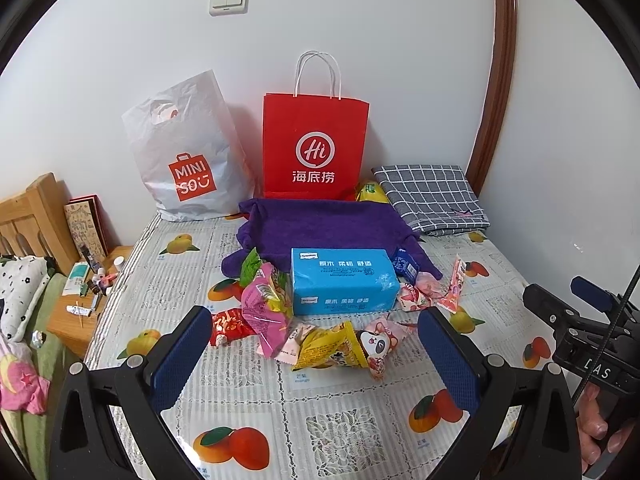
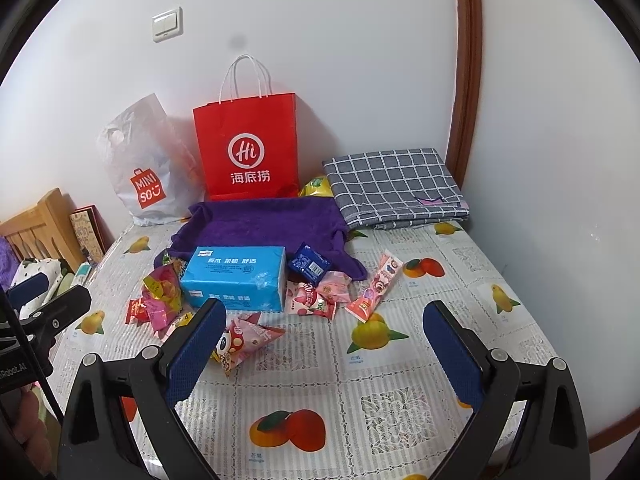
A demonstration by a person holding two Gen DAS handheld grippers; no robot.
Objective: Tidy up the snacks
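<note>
Both grippers spread wide and empty above a snack-strewn bench

The left gripper (image 1: 316, 354) and right gripper (image 2: 324, 350) hover apart over the fruit-print cloth (image 2: 400, 408). Just beyond lie loose snack packets (image 1: 320, 344), touching the near side of a blue tissue pack (image 1: 342, 282); a pink stick packet (image 2: 374, 286) lies to its right. Behind sits a purple towel (image 1: 320, 228), then a red paper bag (image 1: 316, 148) and white Miniso bag (image 1: 184, 152) against the wall.

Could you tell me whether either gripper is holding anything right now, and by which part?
Nothing is held: the left gripper and right gripper are both open above the table.
</note>
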